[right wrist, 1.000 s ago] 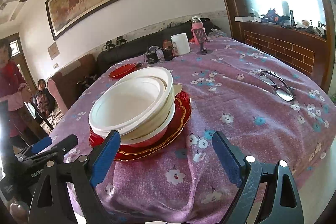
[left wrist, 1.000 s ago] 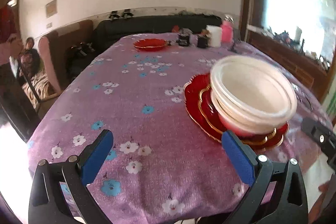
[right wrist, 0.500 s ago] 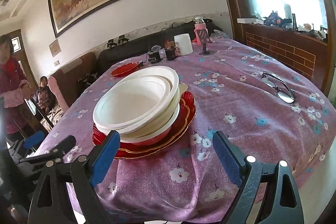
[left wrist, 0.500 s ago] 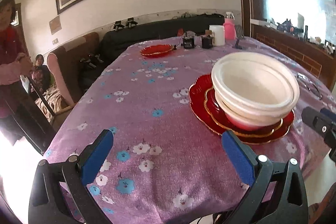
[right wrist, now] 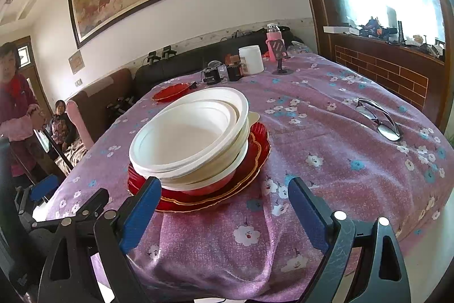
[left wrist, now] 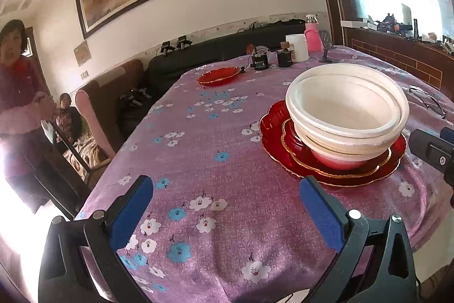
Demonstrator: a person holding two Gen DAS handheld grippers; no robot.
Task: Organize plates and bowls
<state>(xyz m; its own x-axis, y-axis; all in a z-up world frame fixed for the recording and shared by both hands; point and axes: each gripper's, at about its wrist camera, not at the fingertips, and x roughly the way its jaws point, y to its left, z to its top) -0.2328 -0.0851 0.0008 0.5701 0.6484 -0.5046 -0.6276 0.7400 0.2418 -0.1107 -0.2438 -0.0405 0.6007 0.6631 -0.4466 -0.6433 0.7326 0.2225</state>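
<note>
Several white bowls (left wrist: 347,110) (right wrist: 193,138) sit nested in a stack on red gold-rimmed plates (left wrist: 273,127) (right wrist: 259,144) near the table's front edge. One more red plate (left wrist: 218,75) (right wrist: 171,91) lies alone at the far side. My left gripper (left wrist: 225,206) is open over the cloth, left of the stack, holding nothing. My right gripper (right wrist: 224,206) is open just in front of the stack, empty, its left finger close to the plates' rim. The other gripper shows at the edge of each view.
A purple flowered cloth (left wrist: 198,149) covers the table. At the far end stand a white jar (right wrist: 251,58), a pink bottle (right wrist: 273,43), a phone stand and dark small items. Glasses (right wrist: 380,118) lie right. Two people (left wrist: 17,93) are at left by a sofa.
Both grippers have drawn back and risen slightly from the table, so the view tilts up to show more of the room. The stack has not moved. Both stay open.
</note>
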